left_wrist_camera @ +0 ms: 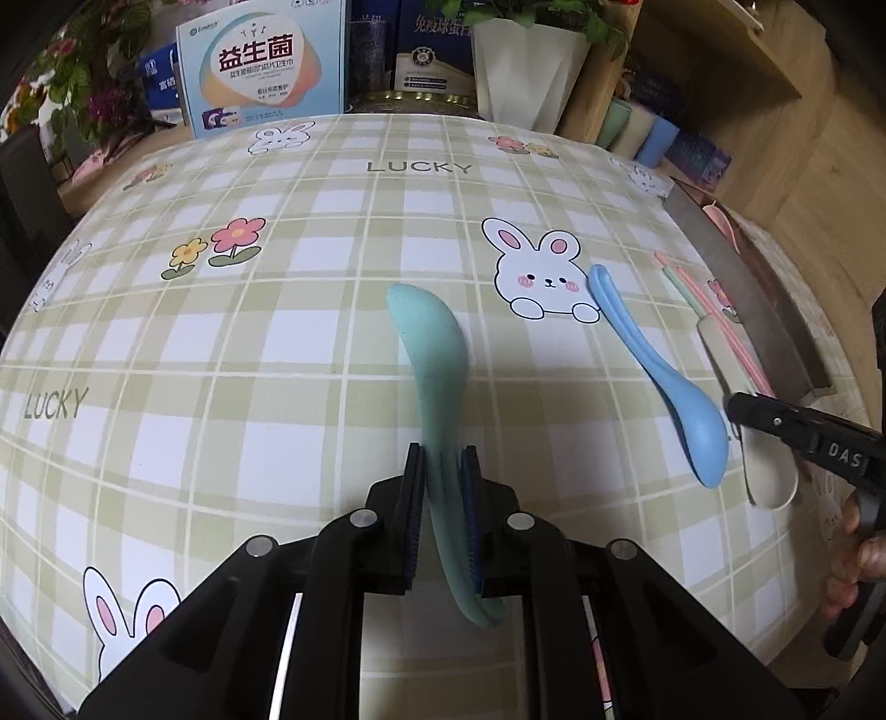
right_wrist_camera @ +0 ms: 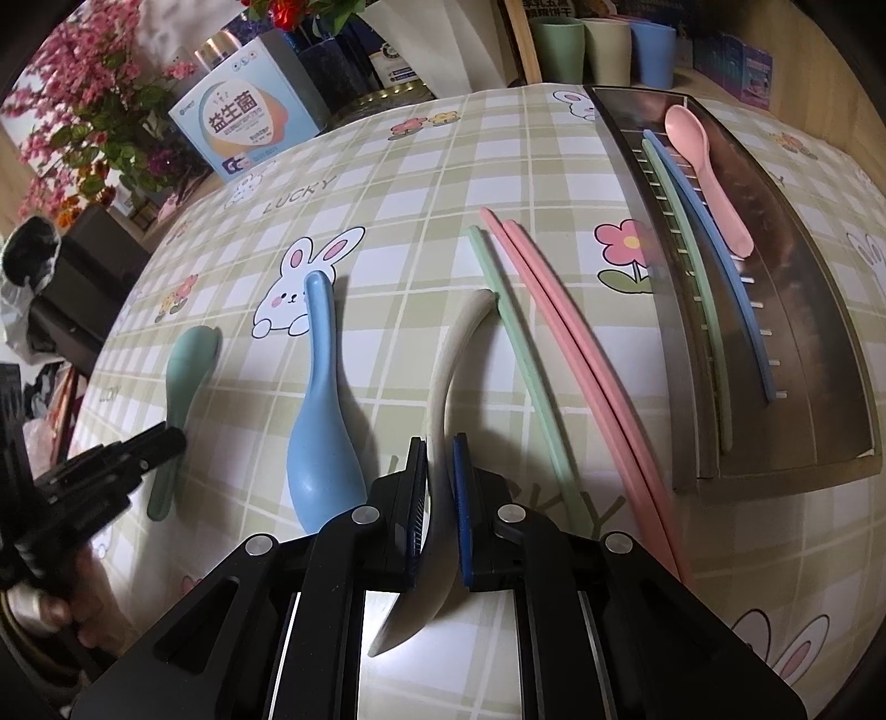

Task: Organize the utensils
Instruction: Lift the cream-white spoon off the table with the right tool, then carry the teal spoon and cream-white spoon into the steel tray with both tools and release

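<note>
My left gripper (left_wrist_camera: 443,471) is shut on a green spoon (left_wrist_camera: 432,354), handle pointing away, held above the checked tablecloth. My right gripper (right_wrist_camera: 440,465) is shut on a beige spoon (right_wrist_camera: 454,354); its bowl lies back between the fingers. A blue spoon (right_wrist_camera: 321,399) lies on the cloth between the two; it also shows in the left wrist view (left_wrist_camera: 664,376). A green chopstick (right_wrist_camera: 520,354) and two pink chopsticks (right_wrist_camera: 576,354) lie to the right of the beige spoon. A steel tray (right_wrist_camera: 803,310) at the right holds a pink spoon (right_wrist_camera: 703,166), a blue chopstick (right_wrist_camera: 714,260) and a green chopstick (right_wrist_camera: 692,266).
Boxes (left_wrist_camera: 260,66), a white plant pot (left_wrist_camera: 526,72) and flowers (right_wrist_camera: 83,127) line the table's far edge. Green, beige and blue cups (right_wrist_camera: 603,44) stand behind the tray. The left gripper shows in the right wrist view (right_wrist_camera: 160,443).
</note>
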Action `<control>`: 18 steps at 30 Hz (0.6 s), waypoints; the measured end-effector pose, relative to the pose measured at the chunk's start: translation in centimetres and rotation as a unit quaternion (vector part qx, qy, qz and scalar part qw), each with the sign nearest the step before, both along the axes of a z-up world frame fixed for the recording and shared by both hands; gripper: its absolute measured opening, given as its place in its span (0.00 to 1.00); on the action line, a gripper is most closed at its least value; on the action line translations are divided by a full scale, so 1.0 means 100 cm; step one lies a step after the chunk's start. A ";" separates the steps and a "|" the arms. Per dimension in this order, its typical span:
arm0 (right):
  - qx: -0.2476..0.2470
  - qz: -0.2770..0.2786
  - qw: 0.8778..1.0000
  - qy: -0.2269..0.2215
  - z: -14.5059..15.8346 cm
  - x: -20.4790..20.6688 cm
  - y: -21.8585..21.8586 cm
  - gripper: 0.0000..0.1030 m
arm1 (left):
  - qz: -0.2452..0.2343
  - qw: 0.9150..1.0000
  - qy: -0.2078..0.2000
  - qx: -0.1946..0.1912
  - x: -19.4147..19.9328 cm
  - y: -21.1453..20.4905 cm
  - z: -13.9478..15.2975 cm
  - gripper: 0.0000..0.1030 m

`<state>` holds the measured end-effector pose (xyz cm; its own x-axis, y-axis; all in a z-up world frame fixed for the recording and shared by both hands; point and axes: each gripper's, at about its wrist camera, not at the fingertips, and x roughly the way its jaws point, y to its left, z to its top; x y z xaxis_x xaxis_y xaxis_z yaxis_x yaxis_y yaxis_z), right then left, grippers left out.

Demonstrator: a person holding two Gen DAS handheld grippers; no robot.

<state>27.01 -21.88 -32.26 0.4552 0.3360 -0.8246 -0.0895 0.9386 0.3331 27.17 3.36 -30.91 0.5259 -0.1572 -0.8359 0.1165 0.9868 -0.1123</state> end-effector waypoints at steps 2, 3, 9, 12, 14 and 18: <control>0.005 -0.001 1.000 0.001 0.000 -0.001 -0.002 0.09 | 0.003 1.000 0.005 -0.005 0.002 0.003 0.001 0.11; 0.007 -0.002 1.000 0.001 0.001 -0.001 -0.003 0.09 | 0.003 1.000 0.007 -0.009 0.002 0.005 0.001 0.11; 0.030 -0.009 0.999 -0.012 0.010 0.000 -0.009 0.09 | 0.012 0.999 0.021 -0.047 0.002 0.013 0.001 0.08; 0.038 -0.009 0.999 -0.020 0.014 0.000 -0.010 0.09 | 0.012 0.999 0.014 -0.045 -0.001 0.012 0.009 0.06; 0.044 -0.009 0.999 -0.023 0.015 0.000 -0.012 0.09 | 0.014 0.999 0.011 -0.045 0.000 0.012 0.014 0.06; 0.055 -0.013 0.998 -0.029 0.020 0.002 -0.017 0.09 | 0.017 0.999 0.008 -0.046 0.002 0.009 0.024 0.06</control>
